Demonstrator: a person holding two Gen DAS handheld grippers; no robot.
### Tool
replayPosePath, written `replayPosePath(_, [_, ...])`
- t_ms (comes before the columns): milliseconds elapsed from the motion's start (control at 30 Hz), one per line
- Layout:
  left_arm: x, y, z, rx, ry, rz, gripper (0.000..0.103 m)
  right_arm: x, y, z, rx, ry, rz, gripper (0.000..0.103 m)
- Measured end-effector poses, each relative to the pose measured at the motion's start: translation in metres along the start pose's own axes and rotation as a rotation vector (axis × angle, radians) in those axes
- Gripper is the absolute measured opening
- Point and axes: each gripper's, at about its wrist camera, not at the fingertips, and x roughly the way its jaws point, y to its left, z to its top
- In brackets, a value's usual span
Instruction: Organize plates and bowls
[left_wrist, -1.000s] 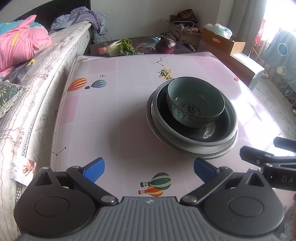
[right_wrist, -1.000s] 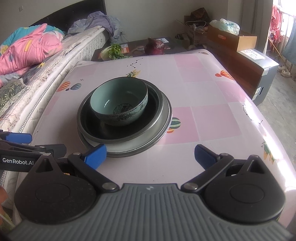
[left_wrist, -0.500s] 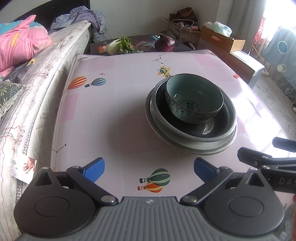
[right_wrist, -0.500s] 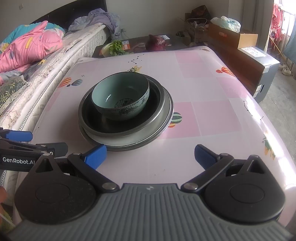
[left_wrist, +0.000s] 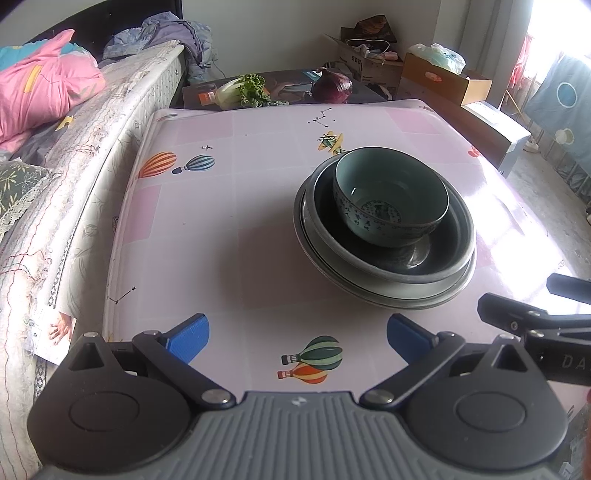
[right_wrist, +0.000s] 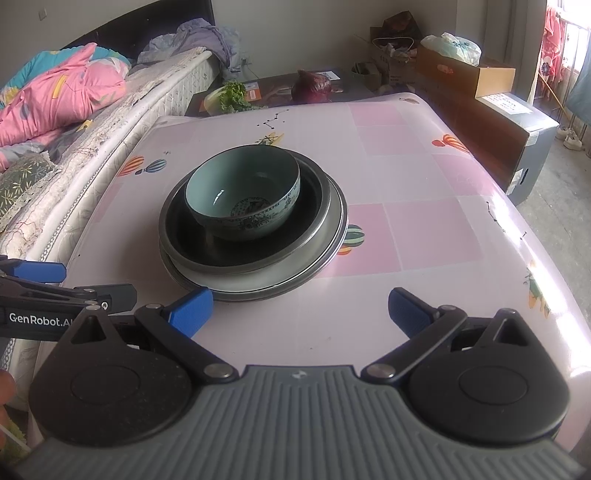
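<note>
Left wrist view: bowl (left_wrist: 389, 197) nested in dark dish (left_wrist: 397, 254) on plates (left_wrist: 369, 291), mid-table (left_wrist: 229, 229). Stacking looks done; nothing loose seen. Left gripper (left_wrist: 297, 332) and right gripper (right_wrist: 299, 308) both wide, empty, near the stack.

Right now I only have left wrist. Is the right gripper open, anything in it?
Observer: The right gripper is open, its blue pads wide apart, with nothing between them.
Operator: Where's the stack relative to it?
Observer: The bowl and plates lie ahead and left of its centre. Its left pad is close to the near plate rim. I can't tell if they touch.
Operator: What's on the stack's right side? It's all glare for me.
Observer: A balloon print on the tablecloth shows right beside the plate rim.
</note>
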Motion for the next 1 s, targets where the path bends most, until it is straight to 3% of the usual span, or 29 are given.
replayPosePath(1000, [0.0012, 0.0052, 0.0007, -0.005, 0.006, 0.009, 0.103, 0.0008, 0.0059, 0.0024, -0.008, 0.002, 0.008, 0.102])
